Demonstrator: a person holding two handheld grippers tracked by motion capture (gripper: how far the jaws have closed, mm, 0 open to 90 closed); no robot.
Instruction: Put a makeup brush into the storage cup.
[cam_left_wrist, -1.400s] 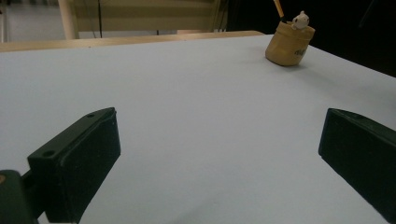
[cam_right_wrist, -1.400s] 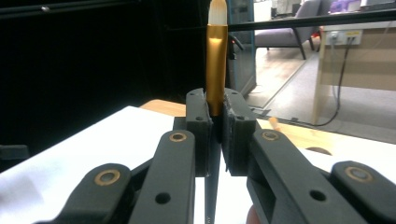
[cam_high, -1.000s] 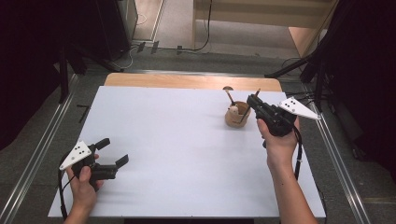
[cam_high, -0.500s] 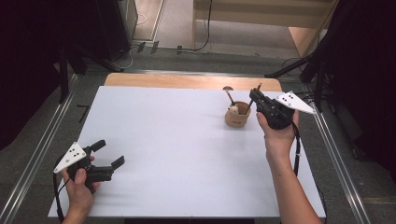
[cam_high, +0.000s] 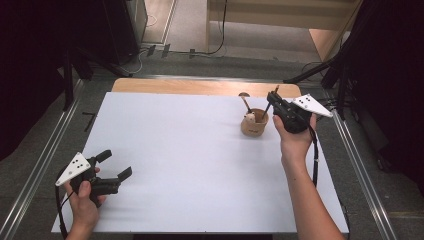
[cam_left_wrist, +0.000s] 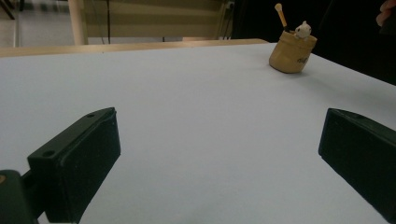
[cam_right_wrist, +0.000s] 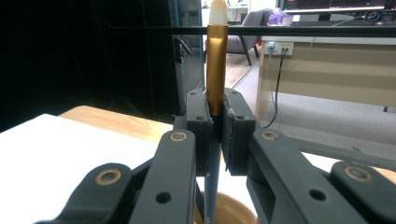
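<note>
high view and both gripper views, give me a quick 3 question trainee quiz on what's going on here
1. True or false: the left gripper is shut on something.
2. What does the right gripper hold? A) a slim brush-like tool B) a spoon C) nothing
3. Fill in: the small wooden pot stands near the table's far ____ corner.

Key: 1 false, its fingers are spread wide over bare table. 2 A, upright over the pot. 3 right.

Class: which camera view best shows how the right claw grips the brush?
The right gripper view: the brush, with its gold ferrule, stands clamped upright between the right claw's jaws. The high view shows it as a thin dark stick angling into the holder. The left gripper view shows the distant holder.
</note>
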